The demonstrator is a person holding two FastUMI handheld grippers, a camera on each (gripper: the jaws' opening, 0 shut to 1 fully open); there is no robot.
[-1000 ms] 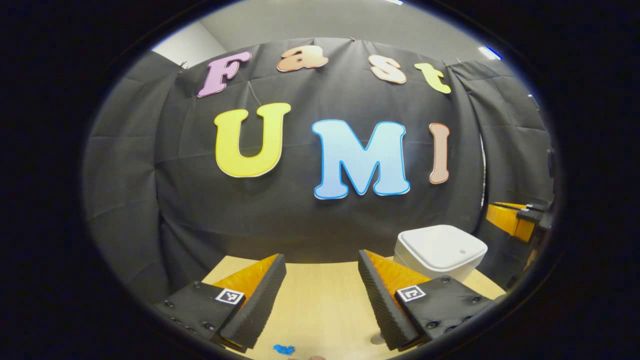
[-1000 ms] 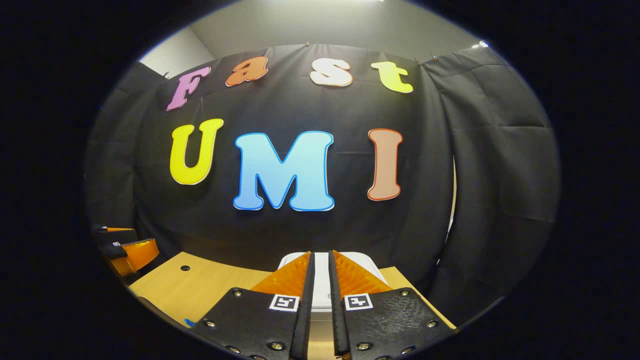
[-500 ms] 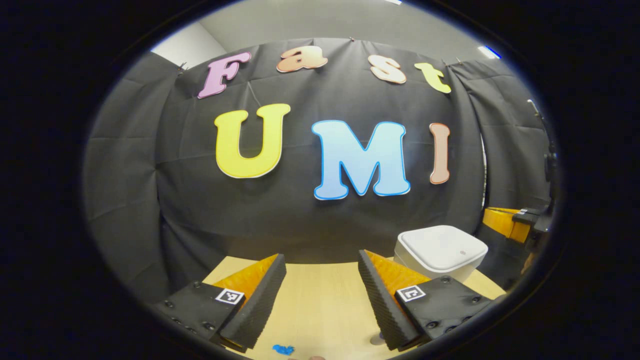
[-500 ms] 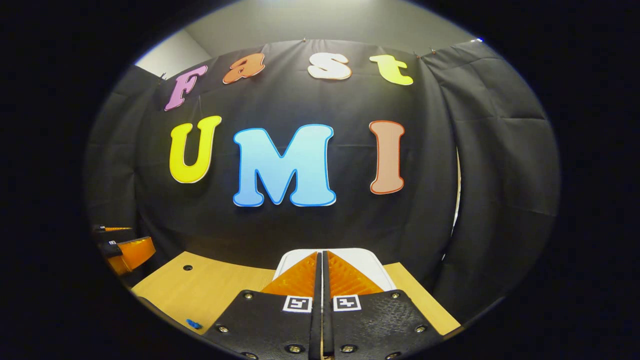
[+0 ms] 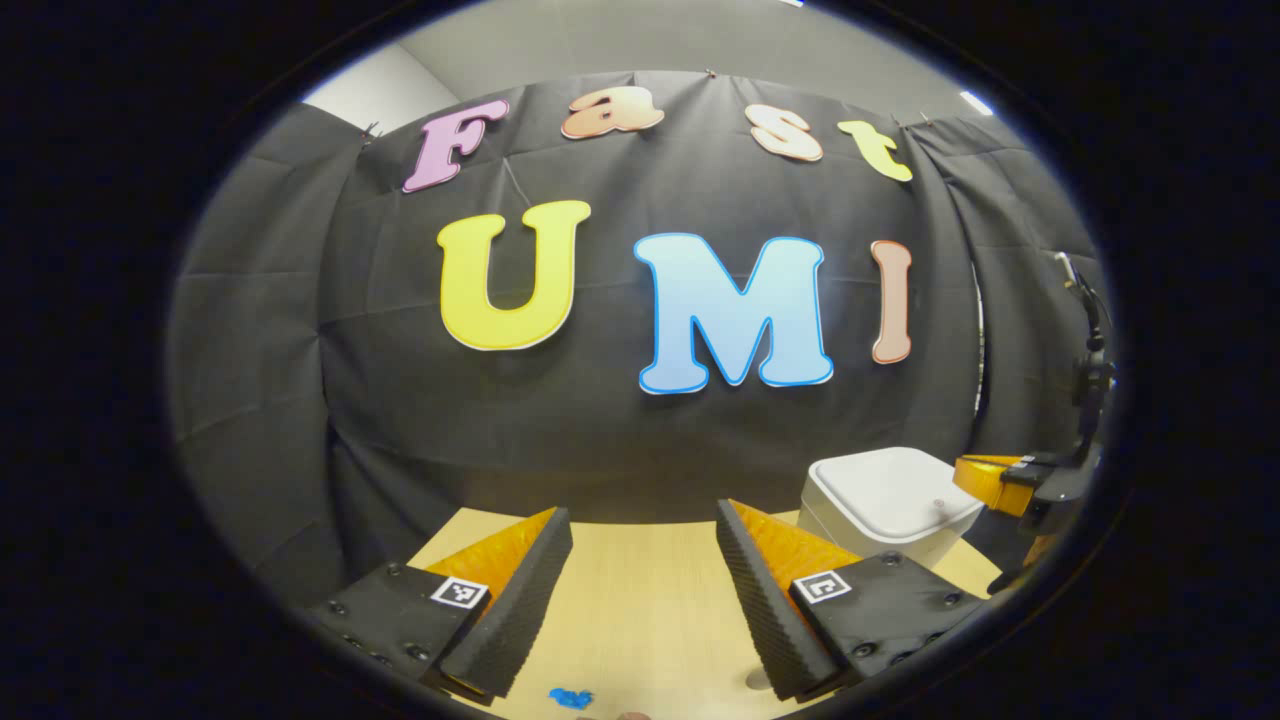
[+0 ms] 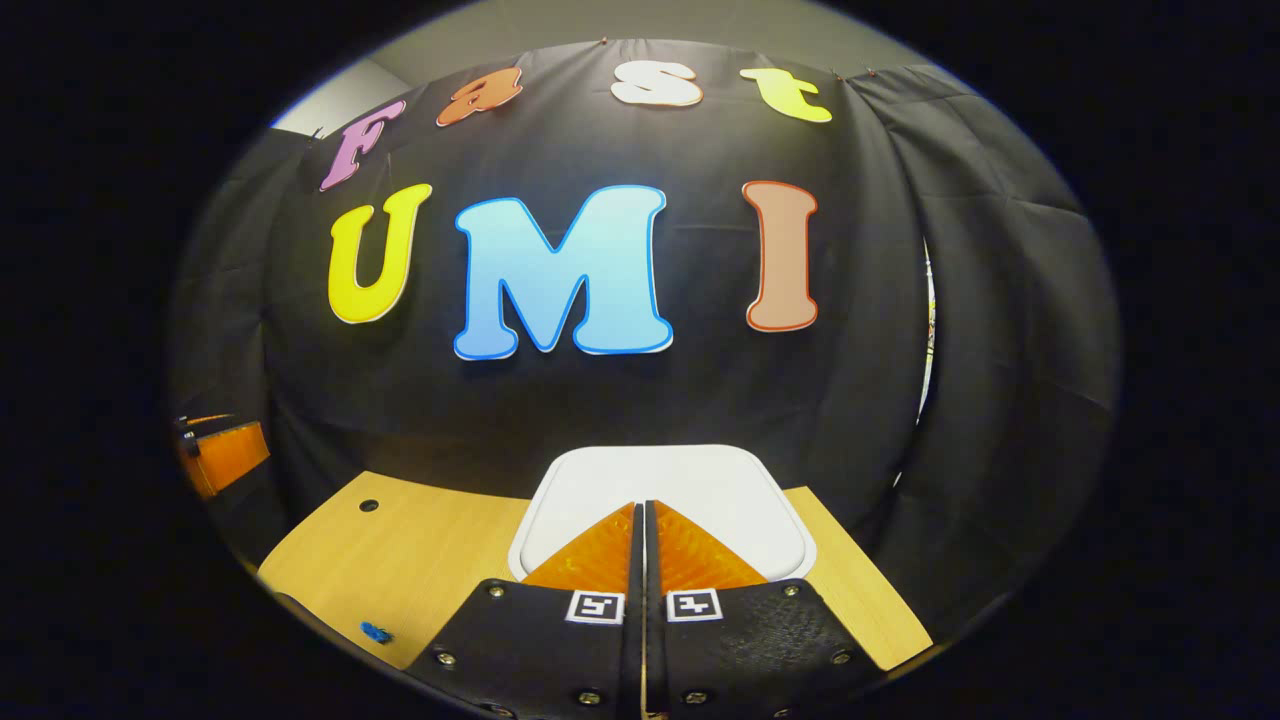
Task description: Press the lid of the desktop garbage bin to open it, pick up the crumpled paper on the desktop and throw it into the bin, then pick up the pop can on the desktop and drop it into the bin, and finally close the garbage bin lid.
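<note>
A white desktop bin (image 5: 890, 497) with its lid down stands at the right of the wooden table (image 5: 640, 590). In the right gripper view the bin's lid (image 6: 660, 490) lies just ahead of and under my right gripper (image 6: 640, 505), whose fingers are shut together with nothing between them. That gripper (image 5: 985, 478) shows at the far right of the left gripper view, hovering at the near edge of the lid. My left gripper (image 5: 640, 520) stands open above the table, nothing between its fingers.
A small blue mark (image 5: 570, 697) lies on the table close under the left gripper, and the same blue mark (image 6: 376, 632) shows at lower left in the right gripper view. A small round hole (image 6: 369, 506) sits in the tabletop. Black cloth walls the table's back and sides.
My right gripper closed its small gap and moved forward and down over the bin lid, which now looks larger. The left gripper has barely moved.
</note>
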